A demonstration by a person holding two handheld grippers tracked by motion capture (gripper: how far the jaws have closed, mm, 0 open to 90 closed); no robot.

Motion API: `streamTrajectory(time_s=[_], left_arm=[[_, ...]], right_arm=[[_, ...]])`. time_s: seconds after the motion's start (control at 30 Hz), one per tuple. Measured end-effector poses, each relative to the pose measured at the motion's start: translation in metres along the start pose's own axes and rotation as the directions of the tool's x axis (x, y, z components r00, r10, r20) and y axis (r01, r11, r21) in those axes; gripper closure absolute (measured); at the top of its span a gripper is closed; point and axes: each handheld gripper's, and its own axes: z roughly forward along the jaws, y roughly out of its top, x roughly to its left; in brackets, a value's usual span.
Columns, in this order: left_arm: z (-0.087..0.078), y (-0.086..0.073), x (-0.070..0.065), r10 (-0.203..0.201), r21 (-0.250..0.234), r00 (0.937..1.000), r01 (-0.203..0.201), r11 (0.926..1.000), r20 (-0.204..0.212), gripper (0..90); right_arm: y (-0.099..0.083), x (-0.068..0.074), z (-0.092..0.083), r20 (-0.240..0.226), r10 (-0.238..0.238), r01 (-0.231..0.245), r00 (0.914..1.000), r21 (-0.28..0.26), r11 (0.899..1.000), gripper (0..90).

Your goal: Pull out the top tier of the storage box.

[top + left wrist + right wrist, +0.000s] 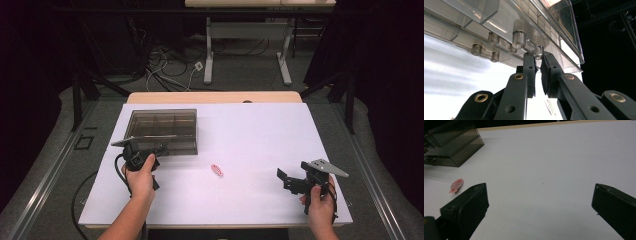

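Observation:
A smoky clear compartment box lies with its lid down at the back left of the white table. My left gripper is at the box's front edge, its jaws nearly together and pinching a small clear latch there. A small pink striped clip lies flat on the table between the two hands. My right gripper rests low near the front right, jaws wide open with only bare table between them.
The table's right edge runs close beside the right hand. A cable trails off the left edge from the left gripper. Behind the table are floor cables and another table's white legs; dark curtains stand on both sides.

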Motion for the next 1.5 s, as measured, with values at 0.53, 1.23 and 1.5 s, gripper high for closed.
streamTrajectory(time_s=[0.53,1.23,1.5], left_arm=[[-0.008,-0.006,0.002,0.004,0.021,0.9999,-0.004,0.9998,0.013,82.1],[-0.012,-0.010,0.003,0.001,0.026,0.9998,-0.002,0.9997,0.022,81.9],[-0.013,-0.010,0.002,-0.006,0.031,0.9999,0.005,0.9995,0.016,81.1]], right_arm=[[0.000,0.001,0.000,-0.003,0.003,-0.003,1.0000,-0.005,1.000,0.5],[-0.001,0.001,0.003,0.000,0.003,-0.003,1.0000,-0.019,1.000,0.5],[-0.001,0.001,0.002,-0.001,0.009,-0.009,1.0000,-0.007,1.000,0.6]])
